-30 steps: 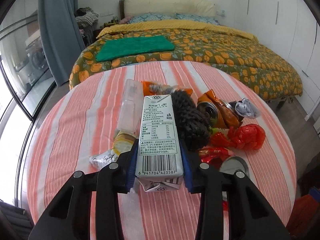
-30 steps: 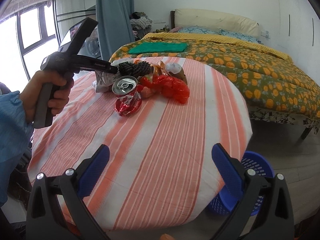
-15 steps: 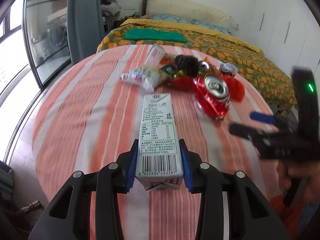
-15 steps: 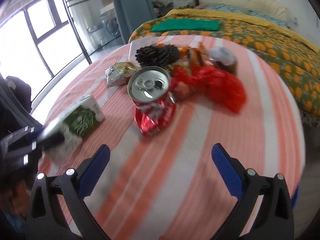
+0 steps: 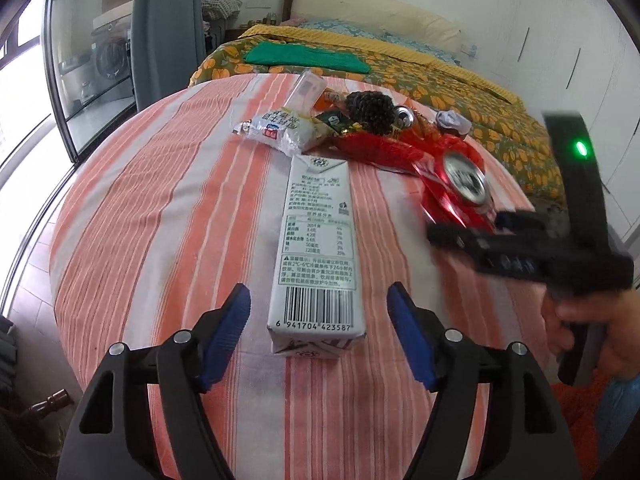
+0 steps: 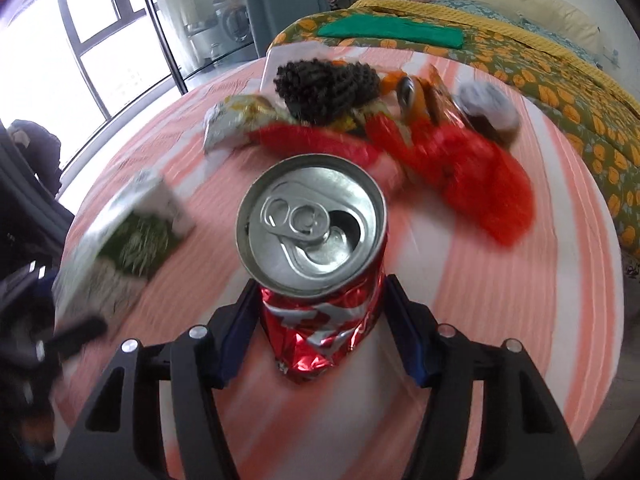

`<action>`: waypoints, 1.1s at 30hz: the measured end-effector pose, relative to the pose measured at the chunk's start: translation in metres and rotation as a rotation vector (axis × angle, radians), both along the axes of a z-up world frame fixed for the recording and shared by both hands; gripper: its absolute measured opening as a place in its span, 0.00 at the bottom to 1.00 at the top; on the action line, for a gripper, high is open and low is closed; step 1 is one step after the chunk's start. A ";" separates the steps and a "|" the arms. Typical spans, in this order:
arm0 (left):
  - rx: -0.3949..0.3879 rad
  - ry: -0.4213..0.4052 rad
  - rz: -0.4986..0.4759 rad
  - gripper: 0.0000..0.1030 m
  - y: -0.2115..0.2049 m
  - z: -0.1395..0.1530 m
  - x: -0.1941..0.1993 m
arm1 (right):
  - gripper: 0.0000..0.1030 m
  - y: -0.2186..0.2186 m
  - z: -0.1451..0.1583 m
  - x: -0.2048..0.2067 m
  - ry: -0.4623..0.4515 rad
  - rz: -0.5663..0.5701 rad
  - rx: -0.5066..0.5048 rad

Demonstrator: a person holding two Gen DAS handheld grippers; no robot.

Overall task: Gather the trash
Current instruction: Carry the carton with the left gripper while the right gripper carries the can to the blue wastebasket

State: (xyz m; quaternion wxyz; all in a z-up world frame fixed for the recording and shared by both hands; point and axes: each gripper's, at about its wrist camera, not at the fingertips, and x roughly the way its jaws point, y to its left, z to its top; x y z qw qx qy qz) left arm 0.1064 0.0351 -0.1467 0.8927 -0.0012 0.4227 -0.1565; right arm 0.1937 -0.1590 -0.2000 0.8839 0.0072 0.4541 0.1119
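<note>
Now, through the left wrist camera, the left gripper [image 5: 319, 332], which clamped the milk carton [image 5: 316, 248] a second ago, is opening its jaws; the blue pads stand clear of it on both sides, so the white carton lies released, flat on the striped tablecloth [image 5: 160, 208], barcode end nearest. Through the right wrist camera, the right gripper [image 6: 320, 332], spread wide a moment ago, is closing on the crushed red can [image 6: 316, 272], pads against its dented sides. The can is likely next to be lifted.
</note>
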 end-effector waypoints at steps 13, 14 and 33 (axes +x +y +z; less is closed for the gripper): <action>0.092 0.102 -0.090 0.58 -0.021 0.000 0.046 | 0.73 -0.032 0.026 -0.031 -0.045 0.002 -0.015; 0.096 0.105 -0.092 0.56 -0.021 -0.001 0.047 | 0.73 -0.028 0.031 -0.030 -0.053 0.014 -0.022; -0.074 0.057 -0.347 0.36 -0.146 0.054 -0.002 | 0.52 -0.168 0.078 -0.091 -0.137 -0.243 0.090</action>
